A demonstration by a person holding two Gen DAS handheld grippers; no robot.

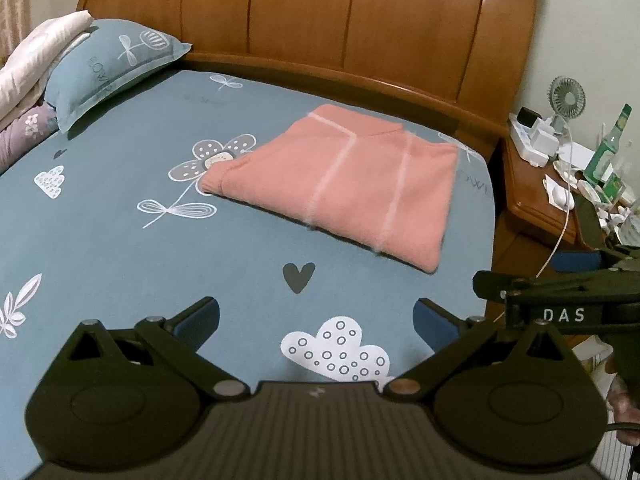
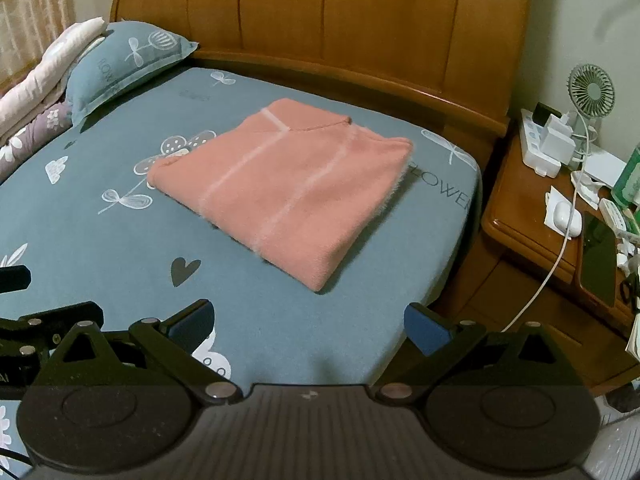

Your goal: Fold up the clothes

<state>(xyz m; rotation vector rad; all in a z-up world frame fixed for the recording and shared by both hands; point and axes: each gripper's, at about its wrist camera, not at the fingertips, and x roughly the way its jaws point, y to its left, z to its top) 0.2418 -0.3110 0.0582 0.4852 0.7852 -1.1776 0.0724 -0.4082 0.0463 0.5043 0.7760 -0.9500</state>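
A salmon-pink sweater (image 1: 340, 188) (image 2: 280, 188) with pale stripes lies folded into a neat rectangle on the blue patterned bed sheet (image 1: 120, 248) (image 2: 120, 240), near the headboard end. My left gripper (image 1: 316, 320) hovers open above the sheet, well short of the sweater, with nothing between its blue pads. My right gripper (image 2: 308, 324) is open too, empty, over the bed's near right edge. Each gripper shows at the other view's side: the right gripper (image 1: 560, 296), the left gripper (image 2: 24, 320).
A wooden headboard (image 1: 360, 20) bounds the far side. A blue pillow (image 1: 112, 68) and piled bedding (image 1: 36, 64) sit at the far left. A wooden nightstand (image 2: 560, 220) at the right holds a small fan (image 2: 592, 88), chargers, a cable, a phone and a green bottle (image 1: 608, 144).
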